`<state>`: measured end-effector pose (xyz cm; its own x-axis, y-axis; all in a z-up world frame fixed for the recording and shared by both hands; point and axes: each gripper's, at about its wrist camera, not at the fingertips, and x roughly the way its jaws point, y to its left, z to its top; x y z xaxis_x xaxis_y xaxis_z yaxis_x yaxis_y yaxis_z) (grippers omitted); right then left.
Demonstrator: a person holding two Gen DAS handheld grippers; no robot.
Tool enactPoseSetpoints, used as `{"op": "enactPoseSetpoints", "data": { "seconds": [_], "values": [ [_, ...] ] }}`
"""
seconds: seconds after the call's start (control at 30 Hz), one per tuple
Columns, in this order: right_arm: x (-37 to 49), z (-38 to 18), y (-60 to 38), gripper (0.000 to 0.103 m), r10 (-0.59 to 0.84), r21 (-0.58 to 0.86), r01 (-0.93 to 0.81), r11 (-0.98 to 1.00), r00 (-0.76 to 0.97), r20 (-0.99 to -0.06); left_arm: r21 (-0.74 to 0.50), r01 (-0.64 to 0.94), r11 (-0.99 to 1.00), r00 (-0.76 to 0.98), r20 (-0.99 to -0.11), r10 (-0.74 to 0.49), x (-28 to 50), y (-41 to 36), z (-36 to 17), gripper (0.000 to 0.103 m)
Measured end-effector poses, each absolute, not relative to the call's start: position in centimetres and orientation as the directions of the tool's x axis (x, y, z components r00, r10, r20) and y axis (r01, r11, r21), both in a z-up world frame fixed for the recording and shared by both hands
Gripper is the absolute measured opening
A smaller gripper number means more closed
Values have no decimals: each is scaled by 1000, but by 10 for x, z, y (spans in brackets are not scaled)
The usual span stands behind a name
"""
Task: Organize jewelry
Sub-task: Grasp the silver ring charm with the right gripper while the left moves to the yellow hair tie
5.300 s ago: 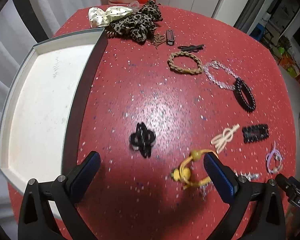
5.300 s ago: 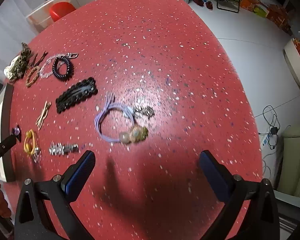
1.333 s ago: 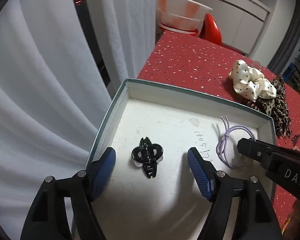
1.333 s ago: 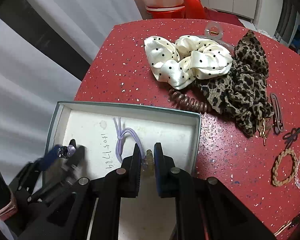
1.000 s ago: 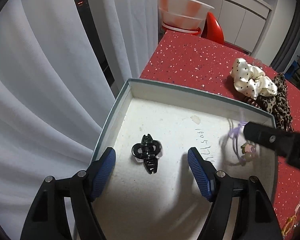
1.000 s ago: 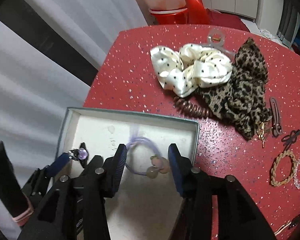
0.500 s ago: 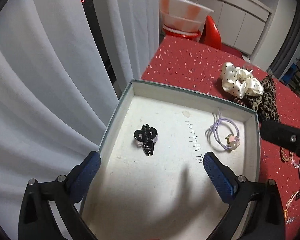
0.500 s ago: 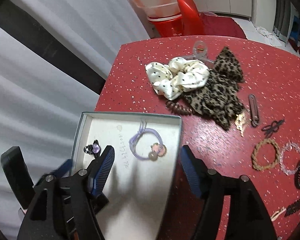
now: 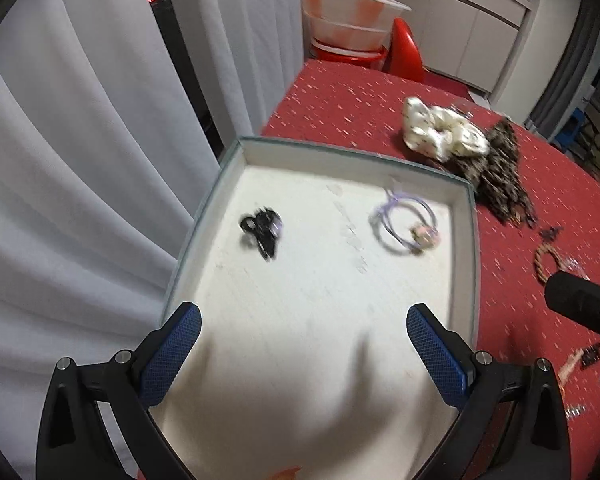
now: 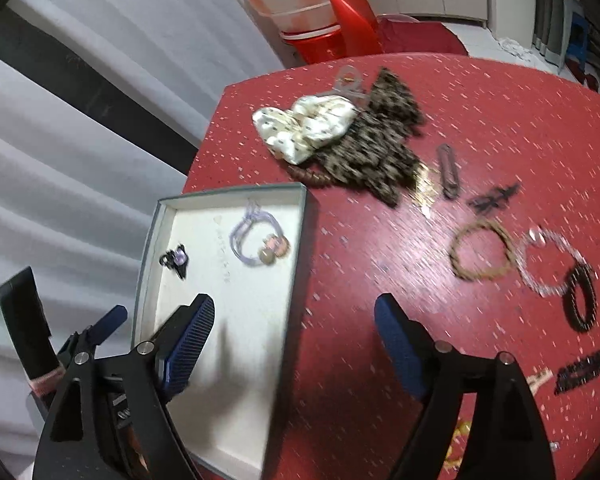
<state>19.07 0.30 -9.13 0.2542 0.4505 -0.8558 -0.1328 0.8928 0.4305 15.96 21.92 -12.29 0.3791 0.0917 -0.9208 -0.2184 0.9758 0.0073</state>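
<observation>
Right wrist view: box [image 10: 296, 216] on red desk [image 10: 480, 112] holds two items, black claw clip [image 10: 175, 259] and lilac hair tie [image 10: 256, 242]. Outstanding on desk: scrunchies [image 10: 312, 128], bracelets [image 10: 482, 254], clips. Left gripper [image 9: 300, 344] and right gripper [image 10: 294, 334]: fingers spread, empty.

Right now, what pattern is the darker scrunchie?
Leopard print scrunchie, clearest in the right wrist view.

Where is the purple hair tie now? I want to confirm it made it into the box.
The purple hair tie lies inside the box, near its far right corner in the left wrist view, apart from the black claw clip to its left.
</observation>
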Motion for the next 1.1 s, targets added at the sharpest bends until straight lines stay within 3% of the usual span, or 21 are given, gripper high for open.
{"op": "enactPoseSetpoints", "data": {
  "seconds": [0.13, 0.7, 1.1],
  "values": [
    [172, -96, -28, 102, 463, 460, -75, 885, 248, -851, 9, -183, 983, 364, -928, 77, 141, 201, -116, 103],
    [80, -117, -168, 103, 380, 426, 135, 895, 269, -885, 48, 1, 999, 314, -948, 45, 83, 100, -112, 103],
    [43, -136, -240, 103, 289, 340, 227, 912, 230, -929, -53, 79, 995, 249, -966, -71, 66, 32, -130, 103]
  ]
}}
